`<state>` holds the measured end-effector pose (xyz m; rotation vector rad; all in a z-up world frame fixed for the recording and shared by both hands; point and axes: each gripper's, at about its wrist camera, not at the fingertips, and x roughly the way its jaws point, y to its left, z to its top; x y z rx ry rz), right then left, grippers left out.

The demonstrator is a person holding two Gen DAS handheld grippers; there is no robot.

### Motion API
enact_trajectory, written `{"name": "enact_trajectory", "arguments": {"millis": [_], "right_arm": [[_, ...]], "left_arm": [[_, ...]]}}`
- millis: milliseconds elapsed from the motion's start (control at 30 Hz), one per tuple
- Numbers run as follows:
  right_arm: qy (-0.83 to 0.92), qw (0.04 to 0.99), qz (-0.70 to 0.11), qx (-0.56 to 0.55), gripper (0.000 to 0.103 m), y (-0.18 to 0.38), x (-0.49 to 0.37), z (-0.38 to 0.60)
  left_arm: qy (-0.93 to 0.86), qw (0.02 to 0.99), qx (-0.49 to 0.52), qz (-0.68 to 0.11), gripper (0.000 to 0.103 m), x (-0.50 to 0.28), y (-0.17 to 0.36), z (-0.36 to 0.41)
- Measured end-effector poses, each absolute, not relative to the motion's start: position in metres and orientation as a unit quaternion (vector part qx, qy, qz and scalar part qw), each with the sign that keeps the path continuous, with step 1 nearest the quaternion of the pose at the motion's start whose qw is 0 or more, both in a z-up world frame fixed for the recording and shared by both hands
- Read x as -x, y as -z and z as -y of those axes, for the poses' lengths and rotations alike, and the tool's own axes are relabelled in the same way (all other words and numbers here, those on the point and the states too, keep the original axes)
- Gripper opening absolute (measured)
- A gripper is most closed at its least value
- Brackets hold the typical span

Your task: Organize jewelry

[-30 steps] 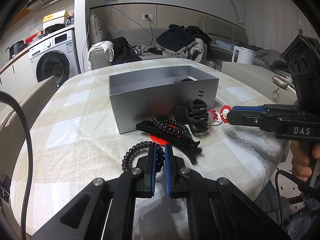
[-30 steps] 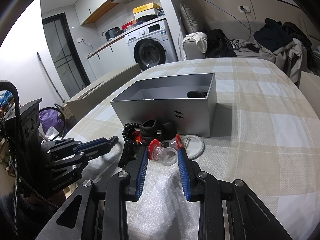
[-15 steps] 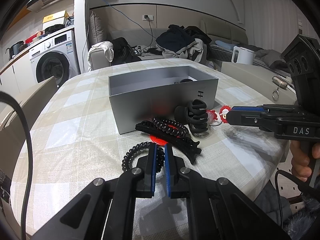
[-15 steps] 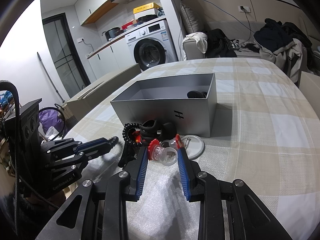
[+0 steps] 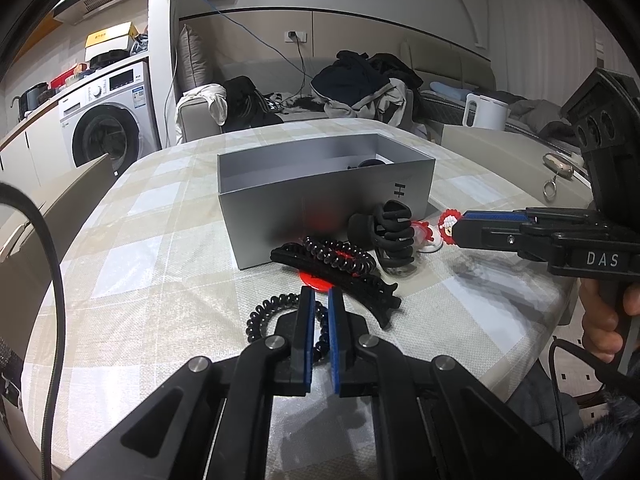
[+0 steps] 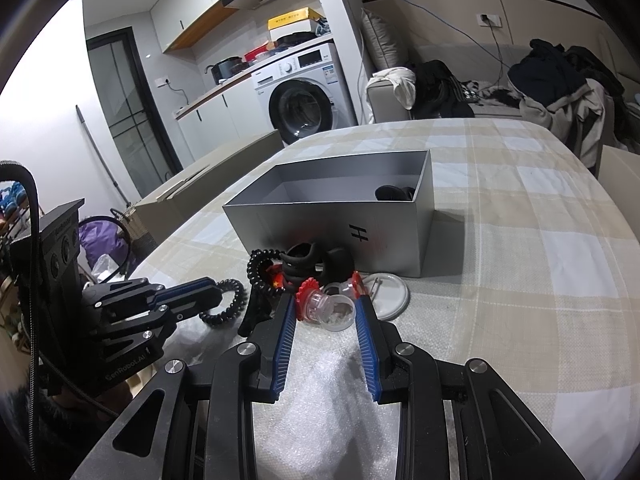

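Observation:
An open grey box (image 5: 320, 184) (image 6: 340, 216) stands on the checked tablecloth with a dark item inside at its right end. In front of it lie a black claw clip (image 5: 394, 236), a long black clip (image 5: 336, 276), a black spiral hair tie (image 5: 336, 254) and a red disc (image 5: 316, 282). My left gripper (image 5: 319, 300) is shut on another black spiral hair tie (image 5: 268, 312) resting on the cloth. My right gripper (image 6: 325, 304) is shut on a clear hair tie with red Santa charms (image 6: 328, 306), also seen in the left wrist view (image 5: 448, 222).
A white round lid (image 6: 386, 294) lies beside the box's right corner. Bubble wrap (image 6: 320, 400) covers the cloth under my right gripper. A sofa with piled clothes (image 5: 360, 84) and a washing machine (image 6: 308, 96) stand beyond the table. The table edge (image 5: 560, 300) is close on the right.

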<state>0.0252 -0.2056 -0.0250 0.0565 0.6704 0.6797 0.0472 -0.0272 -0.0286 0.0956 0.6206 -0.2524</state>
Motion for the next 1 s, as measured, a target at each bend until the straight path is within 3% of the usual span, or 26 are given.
{"name": "enact_trajectory", "arguments": {"millis": [467, 567, 667, 1000], "right_arm": [[-0.328, 0.887, -0.323, -0.027, 0.029, 0.025, -0.025, 0.206], [-0.329, 0.887, -0.323, -0.026, 0.029, 0.025, -0.024, 0.206], [-0.329, 0.887, -0.324, -0.026, 0.029, 0.026, -0.024, 0.206], [-0.331, 0.886, -0.324, -0.025, 0.029, 0.027, -0.024, 0.205]], "left_arm": [[0.121, 0.933, -0.054, -0.334, 0.005, -0.051, 0.035, 0.03], [0.112, 0.932, -0.054, -0.339, 0.019, -0.051, 0.036, 0.03], [0.106, 0.933, -0.053, -0.339, 0.027, -0.051, 0.037, 0.028], [0.106, 0.931, -0.066, -0.342, 0.03, -0.049, 0.04, 0.032]]}}
